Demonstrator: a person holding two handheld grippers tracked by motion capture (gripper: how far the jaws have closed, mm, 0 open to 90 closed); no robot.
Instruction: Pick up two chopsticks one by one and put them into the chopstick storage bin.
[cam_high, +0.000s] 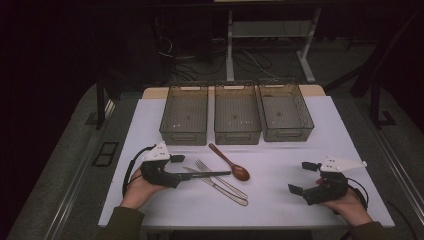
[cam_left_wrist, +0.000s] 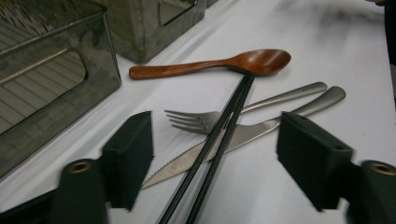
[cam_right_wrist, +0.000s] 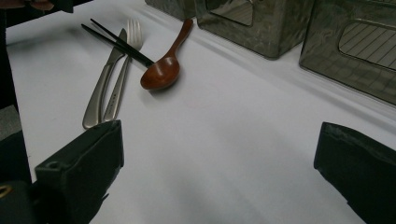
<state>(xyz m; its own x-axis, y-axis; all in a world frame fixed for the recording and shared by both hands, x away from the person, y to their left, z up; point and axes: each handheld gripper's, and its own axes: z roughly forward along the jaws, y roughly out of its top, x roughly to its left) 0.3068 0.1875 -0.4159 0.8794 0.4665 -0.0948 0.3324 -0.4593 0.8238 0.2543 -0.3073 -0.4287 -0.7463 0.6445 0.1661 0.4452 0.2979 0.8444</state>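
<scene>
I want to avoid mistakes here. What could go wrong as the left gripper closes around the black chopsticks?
1. The chopsticks lie across the fork and knife, so closing the left gripper may catch or drag those.
2. Their tips touch the wooden spoon; lifting might nudge it.
3. Two thin sticks may separate, and one could slip out.

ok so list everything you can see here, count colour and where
chopsticks: 2, black, lying together between the open jaws of the left gripper, tips at the spoon bowl, crossing over the fork and knife
spoon: 1, reddish-brown wood, mid-table in front of the middle bin
fork: 1, silver, under the chopsticks
knife: 1, silver, beside the fork
bins: 3, smoky see-through, in a row at the far side of the table
table: 1, white top
left gripper: 1, black, jaws either side of the chopsticks, pads not touching
right gripper: 1, black, open, over bare table at the right
hands: 2, near edge
</scene>
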